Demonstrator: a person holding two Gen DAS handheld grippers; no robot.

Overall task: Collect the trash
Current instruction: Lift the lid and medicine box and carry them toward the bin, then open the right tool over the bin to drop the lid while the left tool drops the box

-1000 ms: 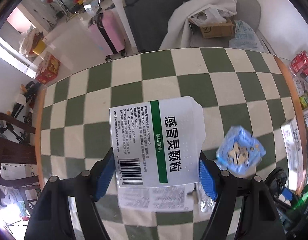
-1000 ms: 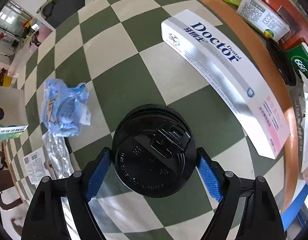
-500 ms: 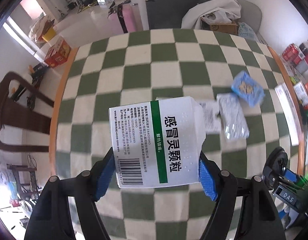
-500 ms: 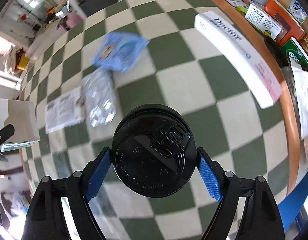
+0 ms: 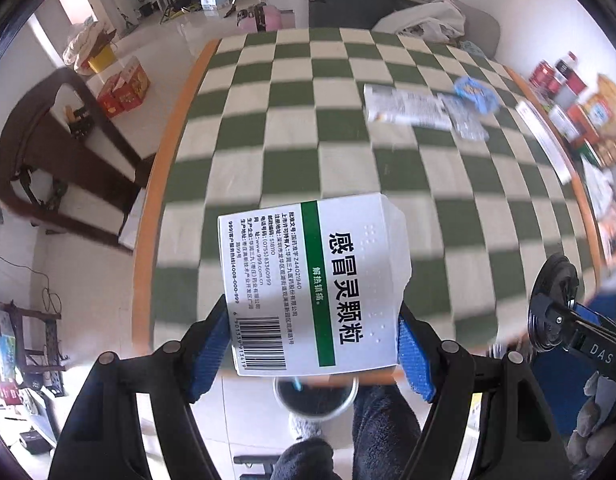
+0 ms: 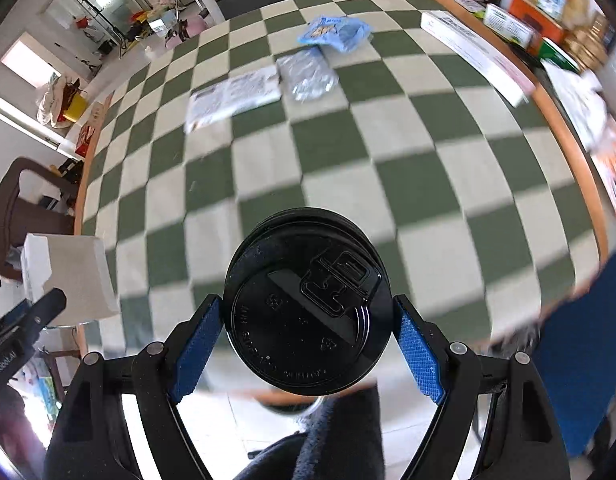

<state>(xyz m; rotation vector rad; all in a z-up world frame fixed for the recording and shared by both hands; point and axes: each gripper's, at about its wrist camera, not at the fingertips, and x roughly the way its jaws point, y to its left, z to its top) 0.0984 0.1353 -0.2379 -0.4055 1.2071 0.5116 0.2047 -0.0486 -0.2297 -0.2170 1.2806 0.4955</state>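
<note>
Trash is held in both grippers. The box [image 5: 312, 284] is clamped flat between the blue pads of the left gripper [image 5: 314, 342], its printed face toward the camera. The lid [image 6: 308, 304] is pinched by its rim in the right gripper [image 6: 308, 340]. Both pieces are held out past the near edge of the table [image 5: 147, 240].

A round bin [image 5: 314, 394] with a dark inside is seen on the floor, just under the box in the left view and partly hidden by it. The step in hand is judged to be the drop into that bin. For a clean drop, each piece should be brought squarely over the opening before the jaws are spread, the box being wide enough to catch on the rim if tilted. The lid is best released low so that it does not roll.

Farther out, on the checked cloth, more trash is left: a leaflet [image 6: 233, 96], a foil pack [image 6: 308, 74] touching it, and a blue wrapper [image 6: 334, 34] just beyond.
</note>
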